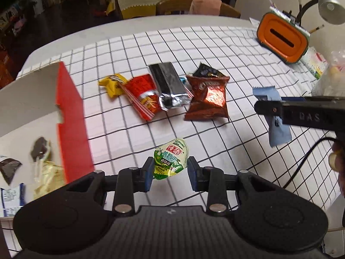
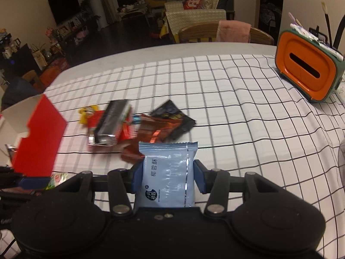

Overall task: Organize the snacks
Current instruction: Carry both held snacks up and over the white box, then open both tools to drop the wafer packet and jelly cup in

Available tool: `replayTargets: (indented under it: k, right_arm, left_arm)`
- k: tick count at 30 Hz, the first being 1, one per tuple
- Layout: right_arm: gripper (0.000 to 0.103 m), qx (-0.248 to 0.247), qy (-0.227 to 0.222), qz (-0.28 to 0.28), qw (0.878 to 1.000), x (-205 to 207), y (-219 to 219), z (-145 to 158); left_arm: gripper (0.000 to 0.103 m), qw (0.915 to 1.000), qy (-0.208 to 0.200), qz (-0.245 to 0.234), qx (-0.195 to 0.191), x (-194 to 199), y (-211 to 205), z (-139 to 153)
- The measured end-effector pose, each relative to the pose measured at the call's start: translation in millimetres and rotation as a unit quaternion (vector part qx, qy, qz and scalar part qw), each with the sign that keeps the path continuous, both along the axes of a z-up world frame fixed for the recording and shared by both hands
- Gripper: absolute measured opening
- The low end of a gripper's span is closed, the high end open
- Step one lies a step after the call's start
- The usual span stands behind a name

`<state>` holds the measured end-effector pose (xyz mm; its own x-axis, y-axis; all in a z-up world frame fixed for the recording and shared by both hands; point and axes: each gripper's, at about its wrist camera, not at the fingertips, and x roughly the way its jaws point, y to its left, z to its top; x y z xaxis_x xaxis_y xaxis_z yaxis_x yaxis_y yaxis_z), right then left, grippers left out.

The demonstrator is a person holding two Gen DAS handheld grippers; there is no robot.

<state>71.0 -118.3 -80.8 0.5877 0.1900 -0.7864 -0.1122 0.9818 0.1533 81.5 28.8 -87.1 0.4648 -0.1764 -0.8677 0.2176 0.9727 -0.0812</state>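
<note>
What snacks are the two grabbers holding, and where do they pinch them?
The left gripper pinches the green packet by its lower end. The right gripper pinches the light blue packet across its side edges.

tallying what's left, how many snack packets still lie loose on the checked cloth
5: yellow packet, red striped packet, silver-black foil packet, copper chip bag, black packet, all clustered mid-table. Others may hide underneath.

Warm indoor light from overhead, tablecloth [image 1: 215, 43] lit fine but the bg room goes dim, murky. Heavy fisheye: grid lines bow hard twd edges, black vignette in corners. Motion blur on the red box [image 2: 41, 133] & the snack pile [image 2: 133, 127] in right cam. Glare on the foil pkts [image 1: 170, 90]. Soft shadows under wrappers.
</note>
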Motion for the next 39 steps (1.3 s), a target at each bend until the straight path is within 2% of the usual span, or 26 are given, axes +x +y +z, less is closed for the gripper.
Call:
replayTargets:
  k: [14,23,31,39]
  right_arm:
    - [0.048,0.019,-0.029,0.055,0.998,-27.6,88.1,49.6]
    - [0.048,0.015,-0.041,0.107,0.993,-27.5,163.6,66.3]
    - [0.048,0.006,-0.041,0.154,0.987,-13.3,230.7,64.8]
    - [0.048,-0.006,-0.023,0.187,0.982,13.2,283.4,44.8]
  left_arm:
    - [0.032,0.9987,-0.036,0.033,-0.012,-13.8,86.1,41.3]
    - [0.032,0.9964,-0.047,0.070,-0.011,-7.2,151.8,49.4]
    - [0.032,0.9938,-0.044,0.102,0.001,0.3,208.8,43.3]
    - [0.032,0.9909,-0.027,0.130,0.022,14.1,255.8,26.9]
